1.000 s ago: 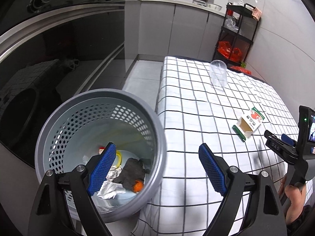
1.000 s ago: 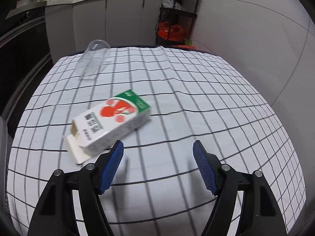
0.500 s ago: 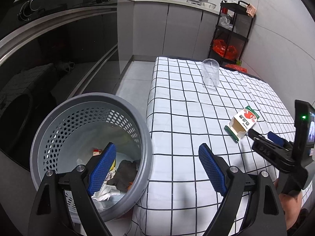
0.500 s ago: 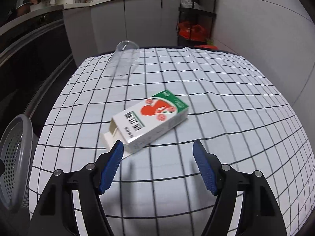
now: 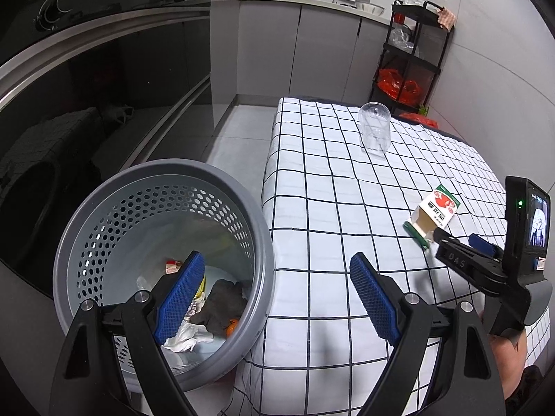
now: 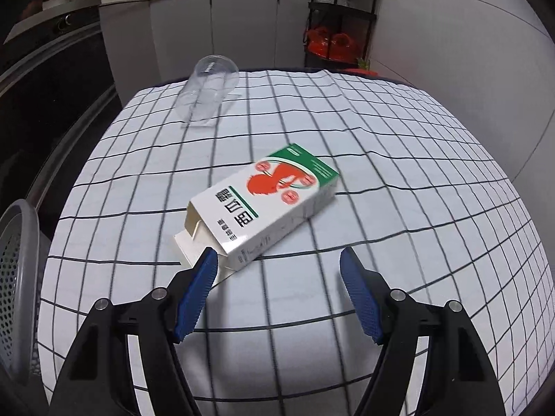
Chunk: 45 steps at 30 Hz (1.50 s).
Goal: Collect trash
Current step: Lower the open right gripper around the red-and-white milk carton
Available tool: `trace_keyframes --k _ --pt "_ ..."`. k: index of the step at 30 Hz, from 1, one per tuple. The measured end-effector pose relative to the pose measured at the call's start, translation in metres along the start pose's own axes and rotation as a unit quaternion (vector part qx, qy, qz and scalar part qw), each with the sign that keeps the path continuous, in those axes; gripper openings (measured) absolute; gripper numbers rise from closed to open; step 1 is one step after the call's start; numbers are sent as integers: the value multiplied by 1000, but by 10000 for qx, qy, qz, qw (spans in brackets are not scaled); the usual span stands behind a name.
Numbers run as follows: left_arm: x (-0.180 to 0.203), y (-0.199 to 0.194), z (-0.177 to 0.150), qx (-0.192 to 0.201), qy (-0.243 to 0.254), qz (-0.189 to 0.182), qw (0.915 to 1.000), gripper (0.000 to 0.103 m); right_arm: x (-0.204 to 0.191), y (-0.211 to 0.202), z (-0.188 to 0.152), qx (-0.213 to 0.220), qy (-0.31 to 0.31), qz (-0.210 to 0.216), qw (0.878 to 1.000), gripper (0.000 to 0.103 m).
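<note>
In the left wrist view, a table (image 5: 329,228) covered in a white cloth with a dark grid stands in a kitchen with grey cabinets, a dark oven front and a black shelf rack (image 5: 412,55) against the tiled wall. A grey perforated waste basket (image 5: 104,208) sits just beside the table's near left edge, holding crumpled paper, a dark rag and something orange. The left hand-held gripper (image 5: 274,294) hangs with its blue pads spread wide and nothing between them, one pad over the basket, the other over the table. A clear plastic cup (image 5: 374,131) stands upright towards the table's far end. The right hand-held gripper (image 5: 461,242) reaches in from the table's right side, just beside a small carton (image 5: 437,211).

In the right wrist view, the carton (image 6: 267,204) lies flat near the middle of the table (image 6: 416,173), white with a green end, red artwork and dark printed characters, its near flap open. The right hand-held gripper (image 6: 277,274) is spread, empty, its left pad in front of the flap.
</note>
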<state>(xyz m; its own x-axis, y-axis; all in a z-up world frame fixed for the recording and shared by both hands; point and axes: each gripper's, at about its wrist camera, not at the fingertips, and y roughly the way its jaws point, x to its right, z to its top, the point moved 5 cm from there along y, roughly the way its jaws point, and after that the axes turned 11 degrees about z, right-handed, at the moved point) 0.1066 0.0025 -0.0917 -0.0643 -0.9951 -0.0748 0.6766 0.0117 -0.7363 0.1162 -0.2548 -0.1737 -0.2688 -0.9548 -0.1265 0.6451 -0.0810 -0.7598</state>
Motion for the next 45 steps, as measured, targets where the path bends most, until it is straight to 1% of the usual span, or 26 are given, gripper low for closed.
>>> trace_keyframes --k 8,10,13,17,22,28,31,34,36,38,41,42,45 --pt "10 -1 -1 -6 81 -63 9999 84 62 -9 -2 71 426 -416 9982 70" --pt "13 0 0 -10 114 -85 9999 84 78 -10 -1 79 544 -394 9977 70" --pt "21 0 2 4 174 -123 9998 84 86 -17 -1 137 559 -286 9979 70" --pt "32 4 8 23 229 -197 9995 84 83 -28 -4 157 444 -239 9986 70" --pt "46 7 17 86 326 -250 9991 84 67 -40 -3 211 133 -345 9991 70" --pt "57 12 28 122 405 -290 9987 84 51 -38 4 160 82 -42 9998 70" --pt "59 18 35 119 407 -279 9987 84 42 -31 9 44 52 141 9999 70" --pt "63 25 44 105 418 -288 9987 84 35 -22 15 -58 127 410 9991 70" --pt "67 30 51 126 426 -302 9986 84 31 -14 20 -132 196 593 9980 72" --pt "71 36 57 159 432 -274 9986 87 29 -5 25 -180 241 660 9974 73" --pt "76 47 66 123 436 -243 9987 87 28 8 32 -214 366 730 9964 74" --pt "78 51 68 90 435 -244 9987 87 29 13 34 -248 435 754 9959 76" --pt "84 62 75 29 455 -224 9987 87 30 28 38 -368 550 786 9947 76"
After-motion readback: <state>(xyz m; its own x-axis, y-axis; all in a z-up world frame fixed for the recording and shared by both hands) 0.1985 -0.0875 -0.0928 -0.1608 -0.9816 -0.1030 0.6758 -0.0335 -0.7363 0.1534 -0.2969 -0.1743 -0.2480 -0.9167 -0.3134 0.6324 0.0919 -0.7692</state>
